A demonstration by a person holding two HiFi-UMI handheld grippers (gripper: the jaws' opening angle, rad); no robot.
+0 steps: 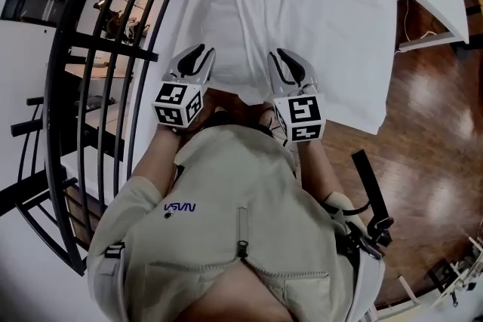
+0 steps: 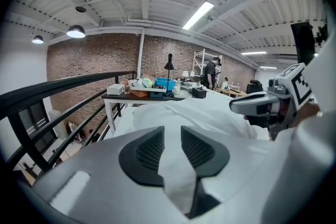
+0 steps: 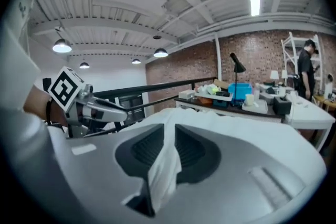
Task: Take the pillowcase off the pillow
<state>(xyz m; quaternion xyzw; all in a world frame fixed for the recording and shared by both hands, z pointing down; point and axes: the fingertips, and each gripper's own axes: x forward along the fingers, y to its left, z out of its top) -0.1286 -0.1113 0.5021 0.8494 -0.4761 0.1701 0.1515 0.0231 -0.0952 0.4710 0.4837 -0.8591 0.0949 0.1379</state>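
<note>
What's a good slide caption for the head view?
Left gripper and right gripper at the near edge of a white pillowcase lying on a white table.

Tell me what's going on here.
A person works at a pillow on a white table. The left hand-held gripper and the right hand-held gripper are both at its near end, each with the pillowcase between slightly parted jaws. The pillow still looks covered.

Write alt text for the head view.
The left tongs and right tongs sit side by side at the near end of a white pillow on a white table, just past the person's beige top. A black railing curves at left.
</note>
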